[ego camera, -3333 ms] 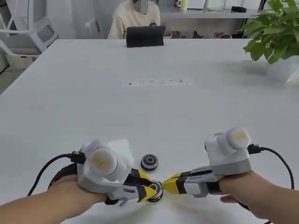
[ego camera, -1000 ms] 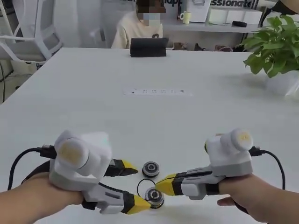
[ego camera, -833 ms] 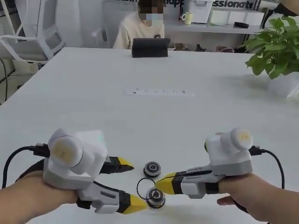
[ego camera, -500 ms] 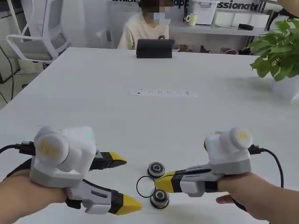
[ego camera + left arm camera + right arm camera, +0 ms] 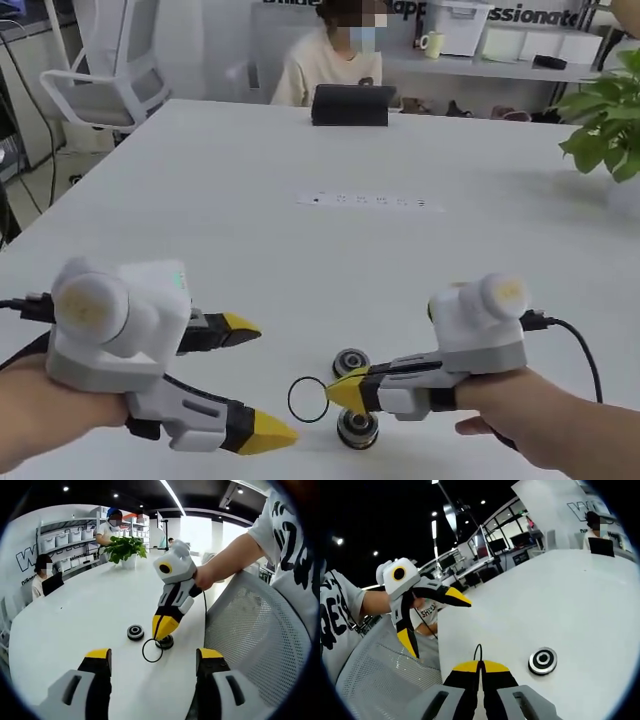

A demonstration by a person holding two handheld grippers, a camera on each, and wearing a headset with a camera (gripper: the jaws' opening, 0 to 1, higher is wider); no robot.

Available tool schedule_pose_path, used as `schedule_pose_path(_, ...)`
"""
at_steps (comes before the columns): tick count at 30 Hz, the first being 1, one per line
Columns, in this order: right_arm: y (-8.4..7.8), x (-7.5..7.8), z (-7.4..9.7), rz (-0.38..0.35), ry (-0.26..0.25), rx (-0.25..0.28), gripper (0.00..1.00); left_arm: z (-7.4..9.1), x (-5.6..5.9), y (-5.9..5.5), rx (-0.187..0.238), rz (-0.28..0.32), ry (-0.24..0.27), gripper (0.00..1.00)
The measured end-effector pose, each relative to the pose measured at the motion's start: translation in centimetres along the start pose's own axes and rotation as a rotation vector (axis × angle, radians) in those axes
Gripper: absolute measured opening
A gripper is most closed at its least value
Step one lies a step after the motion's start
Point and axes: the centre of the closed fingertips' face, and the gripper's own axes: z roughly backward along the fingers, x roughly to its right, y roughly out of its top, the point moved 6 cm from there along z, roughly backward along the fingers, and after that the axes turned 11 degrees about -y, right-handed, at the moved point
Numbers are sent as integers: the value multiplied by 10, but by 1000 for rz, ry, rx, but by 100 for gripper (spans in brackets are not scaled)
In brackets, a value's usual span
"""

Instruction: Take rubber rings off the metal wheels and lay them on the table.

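- The rubber ring point(image 5: 289, 398) is pinched by its rim between the right gripper point(image 5: 338, 390) jaws. It looks light, floppy and grippy.
- The left gripper point(image 5: 272, 380) jaws are held wide apart, with nothing between them.

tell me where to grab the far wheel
Probably across its outer edge, from straight above: the far wheel lies flat on the table, so two opposite sides of the round edge are open to the jaws. The left gripper is open and free.
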Motion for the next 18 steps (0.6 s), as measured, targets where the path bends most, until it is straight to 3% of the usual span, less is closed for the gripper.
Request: schedule_pose_path(18,-9,-3,-19,40,5,-59,0,10,5,-10,-8,26,9,72)
